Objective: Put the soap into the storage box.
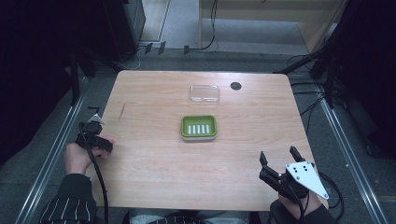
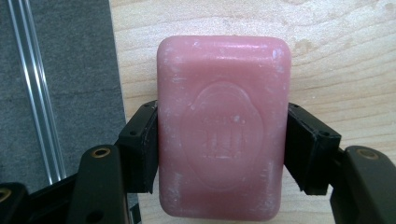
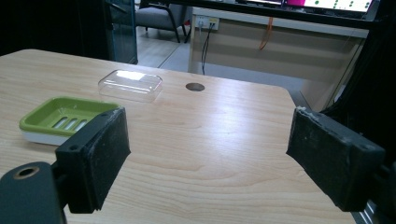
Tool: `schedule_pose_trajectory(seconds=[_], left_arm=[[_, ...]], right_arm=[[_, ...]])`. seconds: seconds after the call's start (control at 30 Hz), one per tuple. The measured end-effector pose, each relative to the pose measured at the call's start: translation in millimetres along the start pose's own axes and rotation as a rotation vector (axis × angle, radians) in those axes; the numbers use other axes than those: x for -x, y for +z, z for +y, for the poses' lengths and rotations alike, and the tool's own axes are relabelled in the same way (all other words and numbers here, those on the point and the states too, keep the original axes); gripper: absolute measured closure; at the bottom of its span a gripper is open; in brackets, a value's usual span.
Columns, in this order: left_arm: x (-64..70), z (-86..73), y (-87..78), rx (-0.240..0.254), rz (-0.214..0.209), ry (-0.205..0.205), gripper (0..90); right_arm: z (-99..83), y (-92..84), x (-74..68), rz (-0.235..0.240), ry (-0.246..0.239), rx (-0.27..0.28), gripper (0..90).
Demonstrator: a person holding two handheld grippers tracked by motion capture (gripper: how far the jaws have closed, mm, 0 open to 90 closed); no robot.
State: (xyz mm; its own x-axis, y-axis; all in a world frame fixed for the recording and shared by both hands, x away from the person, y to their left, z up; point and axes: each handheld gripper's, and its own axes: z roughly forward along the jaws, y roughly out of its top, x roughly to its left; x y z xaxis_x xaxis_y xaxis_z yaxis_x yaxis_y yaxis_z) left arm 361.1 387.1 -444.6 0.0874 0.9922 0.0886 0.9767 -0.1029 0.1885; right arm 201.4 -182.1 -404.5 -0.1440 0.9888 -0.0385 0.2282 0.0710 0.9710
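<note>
At the near left edge of the table [image 1: 154, 158], a pink soap bar [image 2: 223, 126] is clamped between the two pads of the left gripper [image 2: 223, 149]. The jaws are closed on the bar's long sides, so its long axis runs straight ahead along the gripper's own direction. Under it, the table edge and the grey floor can be seen.

At the near right corner, the right gripper [image 1: 278, 161] is held above the table with its jaws spread wide, and nothing is between them.

Further away, near the middle of the table, the green soap dish [image 1: 199, 126] is placed with its slotted bottom empty. It lies to the right of the left gripper and a little farther away, well apart from it. Its long side runs across the table, so it is judged that the bar must be turned until its length matches the dish before it is lowered. The left hand [image 1: 77, 156] already carries the bar, so the move belongs to it.

Beyond the dish, the clear plastic lid [image 1: 204, 93] is lying, and just beside it a small dark round hole [image 1: 236, 86].
</note>
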Motion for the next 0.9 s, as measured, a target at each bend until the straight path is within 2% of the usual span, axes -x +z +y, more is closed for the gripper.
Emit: schedule_pose_trajectory(seconds=[0.23, 0.57, 0.9], left_arm=[[-1.3, -2.2, 0.3, 0.017, -0.01, 0.008, 37.3], [-2.5, -3.1, -0.6, 0.016, -0.014, 0.031, 38.3], [1.5, -4.0, -7.0, 0.027, -0.015, 0.084, 38.3]], right_arm=[[0.0, -0.2, 0.2, 0.0, -0.001, 0.0, 12.7], [0.0, -0.2, 0.2, 0.0, -0.001, 0.0, 12.7], [0.0, -0.3, 0.1, 0.0, 0.0, 0.001, 12.7]])
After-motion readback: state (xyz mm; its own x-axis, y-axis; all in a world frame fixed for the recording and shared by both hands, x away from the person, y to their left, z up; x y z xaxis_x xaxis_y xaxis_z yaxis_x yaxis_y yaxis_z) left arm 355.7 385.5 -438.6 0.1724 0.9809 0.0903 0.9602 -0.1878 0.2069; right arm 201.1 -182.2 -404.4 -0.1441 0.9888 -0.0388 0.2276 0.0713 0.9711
